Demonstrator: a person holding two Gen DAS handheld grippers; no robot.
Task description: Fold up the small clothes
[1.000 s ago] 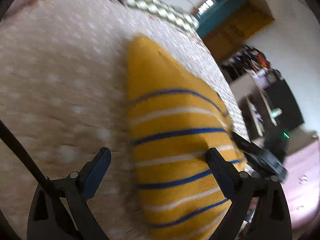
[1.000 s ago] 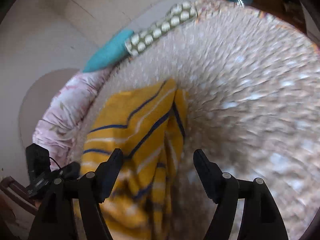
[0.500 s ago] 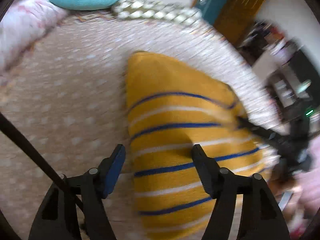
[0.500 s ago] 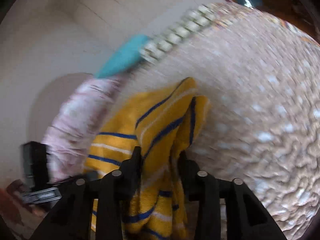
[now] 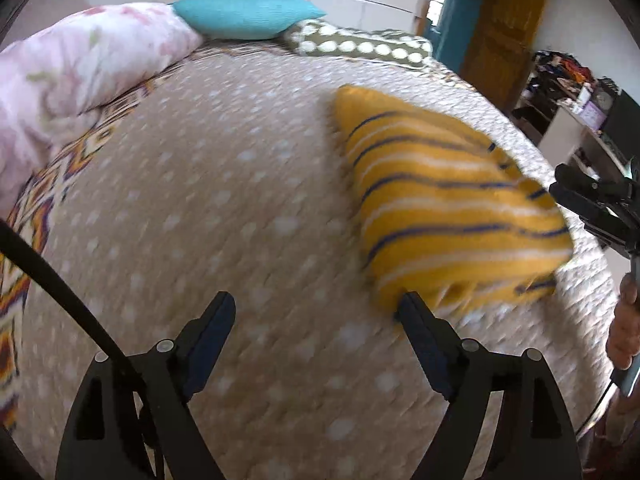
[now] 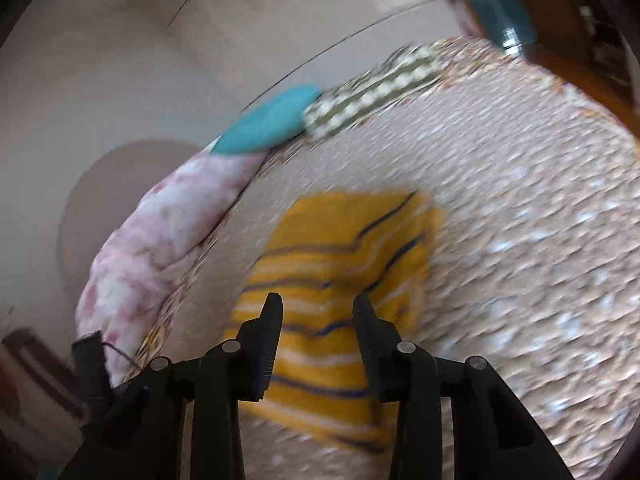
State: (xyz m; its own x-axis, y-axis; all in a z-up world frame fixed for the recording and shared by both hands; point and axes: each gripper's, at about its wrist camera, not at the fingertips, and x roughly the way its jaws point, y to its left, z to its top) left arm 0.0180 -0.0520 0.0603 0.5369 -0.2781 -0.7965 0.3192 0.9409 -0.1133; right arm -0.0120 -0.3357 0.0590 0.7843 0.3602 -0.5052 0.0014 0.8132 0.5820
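A yellow garment with blue and white stripes (image 5: 448,208) lies folded on the beige dotted bedspread (image 5: 224,200). My left gripper (image 5: 316,316) is open and empty, hovering over the bedspread just left of the garment's near corner. The right gripper's body shows at the right edge of the left wrist view (image 5: 592,204). In the right wrist view the garment (image 6: 344,248) lies ahead and below my right gripper (image 6: 318,306), whose jaws stand partly open above it with no cloth between them. Both views are motion-blurred.
A pink floral duvet (image 5: 68,68), a teal pillow (image 5: 248,14) and a dotted olive pillow (image 5: 360,42) lie along the far side of the bed. A wooden door (image 5: 508,20) and cluttered shelves (image 5: 568,88) stand to the right. The bed's edge runs near the garment's right side.
My right gripper let go of the garment, opened partly and pulled back. The garment now lies flat. My left gripper opened wider and shifted left, off the garment.
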